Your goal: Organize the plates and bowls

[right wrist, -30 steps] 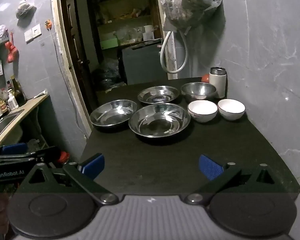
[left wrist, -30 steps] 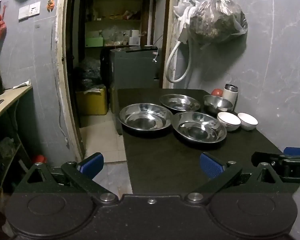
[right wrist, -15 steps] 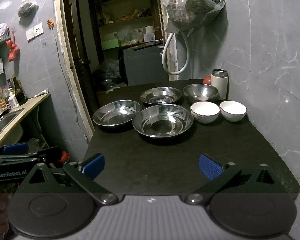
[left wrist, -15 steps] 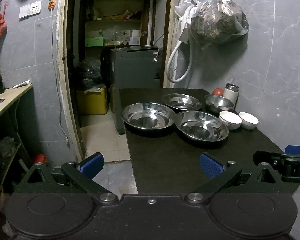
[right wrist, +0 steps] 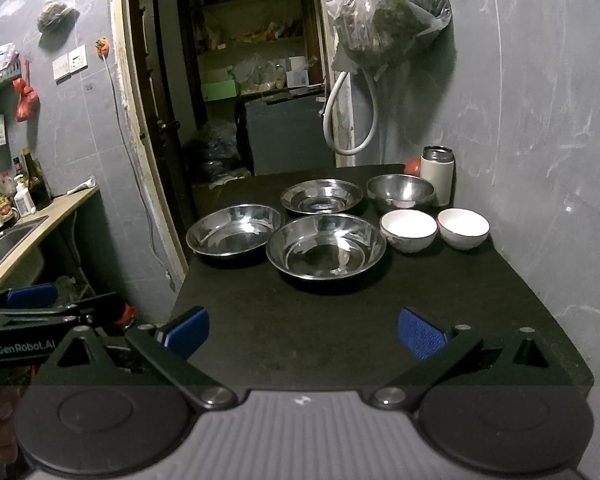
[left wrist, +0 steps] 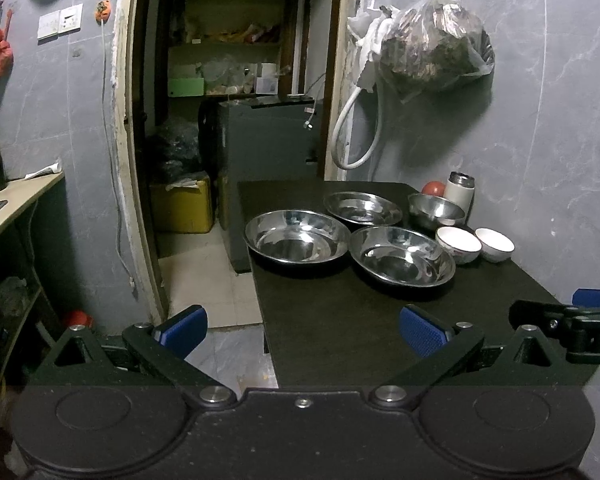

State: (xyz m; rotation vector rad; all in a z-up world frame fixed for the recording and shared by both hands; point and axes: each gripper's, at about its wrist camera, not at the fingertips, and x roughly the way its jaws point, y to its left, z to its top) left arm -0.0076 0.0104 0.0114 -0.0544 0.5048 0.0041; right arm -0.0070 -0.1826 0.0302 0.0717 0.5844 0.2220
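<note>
Plates and bowls are seen grouped on a dark desk (right wrist: 340, 332) set against a grey wall, well ahead of both sets of jaws. Two wide steel plates (right wrist: 326, 246) (right wrist: 235, 230) are placed side by side at the front of the group, nearly touching, with a smaller steel plate (right wrist: 321, 196) behind them. A deeper steel bowl (right wrist: 400, 192) is set to the right of that smaller plate, just beside a white flask (right wrist: 437, 175) with a red round object (right wrist: 413, 167) at the wall. Two white bowls (right wrist: 409, 230) (right wrist: 463, 227) are lined up at the right end, close to each other. The right gripper (right wrist: 302, 330) is held low over the near part of the desk, its jaws spread wide and nothing between the blue pads. The left gripper (left wrist: 302, 330) is held beyond the desk's left near corner, its jaws likewise spread and empty, with the floor under its left pad. A plastic bag (left wrist: 432, 52) is hung on the wall above the dishes, and a doorway (left wrist: 228, 120) is seen ahead to the left.
</note>
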